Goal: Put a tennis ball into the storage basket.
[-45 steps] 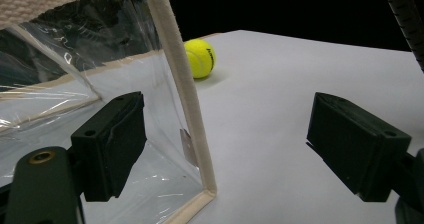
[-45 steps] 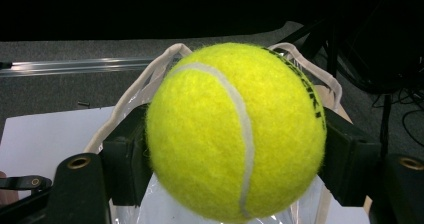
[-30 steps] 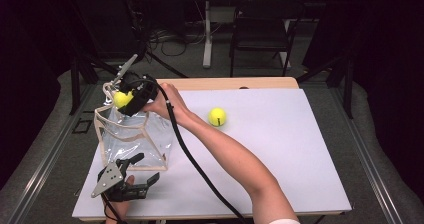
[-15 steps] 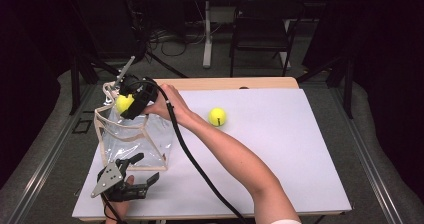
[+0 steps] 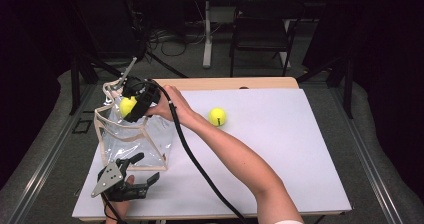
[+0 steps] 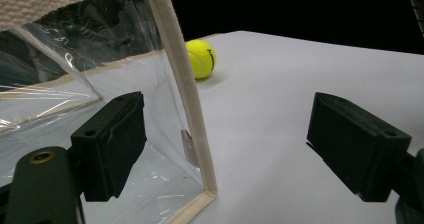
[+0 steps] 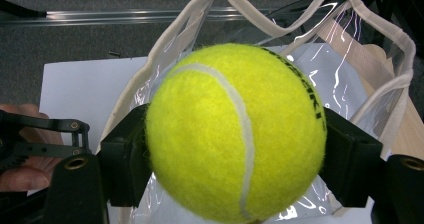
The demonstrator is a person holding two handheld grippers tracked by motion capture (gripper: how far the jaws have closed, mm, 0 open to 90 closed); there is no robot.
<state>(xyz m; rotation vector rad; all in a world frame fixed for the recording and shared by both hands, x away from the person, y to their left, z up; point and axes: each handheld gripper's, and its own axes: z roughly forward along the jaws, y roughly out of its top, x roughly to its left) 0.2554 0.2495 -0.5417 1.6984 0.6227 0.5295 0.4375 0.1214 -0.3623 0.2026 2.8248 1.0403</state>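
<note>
Right gripper (image 5: 131, 105) poised over bag (image 5: 135, 139)

Right gripper (image 5: 131, 104) clamped, left gripper (image 5: 142, 170) gaping

Your right forearm is bare, a white sleeve edge (image 5: 287, 221) showing near the elbow. Your right gripper (image 5: 131, 105) is black, trailing a thick black cable (image 5: 200, 166). Your left gripper (image 5: 131, 176) is black too, topped by a grey three-cornered plate (image 5: 107, 177). Brass-coloured screw eyelets sit beside the blocky black pads (image 6: 112, 139).
</note>
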